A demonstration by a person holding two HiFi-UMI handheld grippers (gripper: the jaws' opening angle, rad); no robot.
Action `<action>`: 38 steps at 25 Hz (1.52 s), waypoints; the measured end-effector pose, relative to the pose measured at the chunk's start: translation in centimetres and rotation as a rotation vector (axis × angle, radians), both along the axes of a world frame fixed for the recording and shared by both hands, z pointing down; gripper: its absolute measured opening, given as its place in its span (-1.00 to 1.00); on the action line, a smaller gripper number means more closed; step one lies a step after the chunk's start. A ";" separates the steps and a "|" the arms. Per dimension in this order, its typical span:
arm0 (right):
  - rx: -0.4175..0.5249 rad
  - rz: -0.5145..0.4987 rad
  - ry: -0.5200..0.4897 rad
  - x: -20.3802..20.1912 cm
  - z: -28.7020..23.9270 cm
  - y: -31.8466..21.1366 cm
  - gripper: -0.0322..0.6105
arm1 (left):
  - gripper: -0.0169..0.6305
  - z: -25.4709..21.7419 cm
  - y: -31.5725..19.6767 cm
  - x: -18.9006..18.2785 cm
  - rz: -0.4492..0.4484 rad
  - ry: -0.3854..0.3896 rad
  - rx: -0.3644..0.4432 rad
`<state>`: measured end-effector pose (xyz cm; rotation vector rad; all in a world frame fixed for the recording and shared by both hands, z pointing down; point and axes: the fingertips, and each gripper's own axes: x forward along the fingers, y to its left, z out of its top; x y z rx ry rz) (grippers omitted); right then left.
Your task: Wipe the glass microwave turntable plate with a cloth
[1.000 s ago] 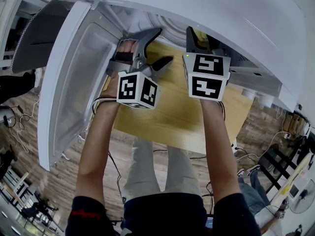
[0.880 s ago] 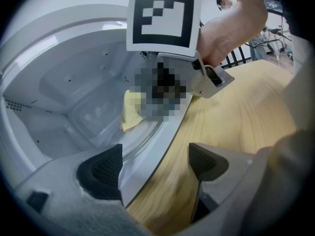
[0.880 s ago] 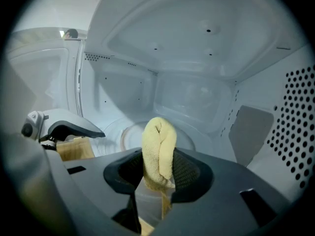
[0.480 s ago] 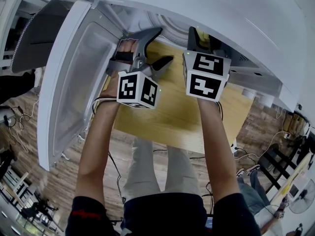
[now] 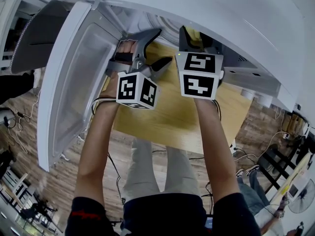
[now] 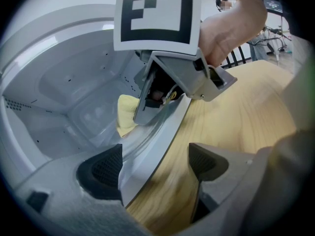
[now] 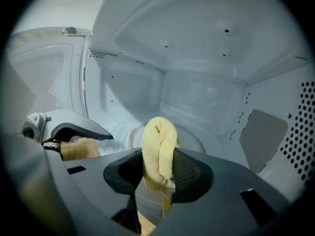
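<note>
**Cloth clamped and inside the oven, above the plate**

The white microwave point(image 5: 246, 14) runs across the top of the head view. Its door point(image 5: 74, 82) is swung open at the left, and it sits on a pale wooden table point(image 5: 177, 117). Both of the person's arms come up from the bottom of the frame toward the cavity at upper centre.

The right gripper point(image 7: 158, 170) has its jaws pressed together on a folded yellow cloth point(image 7: 158, 141). The cloth stands up between the pads at lower centre of the right gripper view. Behind it, on the cavity floor at mid-frame, we make out the round glass turntable plate point(image 7: 193, 137). It lies flat in the middle of the oven. We cannot tell whether the cloth touches it.

The left gripper point(image 6: 156, 163) has its jaws wide apart and grips nothing. In the left gripper view the dark pads sit at lower left and lower right. The white front sill point(image 6: 162, 132) of the cavity runs diagonally up between them, close against the left pad, and bare table shows on the right-hand side.

At upper centre of that same view we see the right gripper's marker cube point(image 6: 155, 14). A hand point(image 6: 229, 28) is behind it, and a bit of the yellow cloth shows below the jaws at centre left, inside the cavity.
</note>
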<state>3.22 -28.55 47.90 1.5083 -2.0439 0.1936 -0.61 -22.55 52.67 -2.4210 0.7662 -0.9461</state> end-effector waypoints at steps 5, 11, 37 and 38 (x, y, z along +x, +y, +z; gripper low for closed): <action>-0.002 -0.014 0.011 -0.4 0.0 0.0 -0.45 | 0.34 0.0 -0.1 -0.1 -0.004 0.001 0.000; -0.006 -0.059 0.032 -1.0 0.1 0.3 -0.45 | 0.34 -0.1 -0.2 -0.1 -0.005 0.001 0.001; -0.054 -0.293 -0.027 -5.4 0.2 2.3 -0.46 | 0.34 -0.1 -0.3 -0.1 -0.012 0.003 0.002; -0.054 -0.297 -0.028 -5.4 0.2 2.3 -0.46 | 0.34 -0.1 -0.3 -0.1 -0.012 0.003 0.002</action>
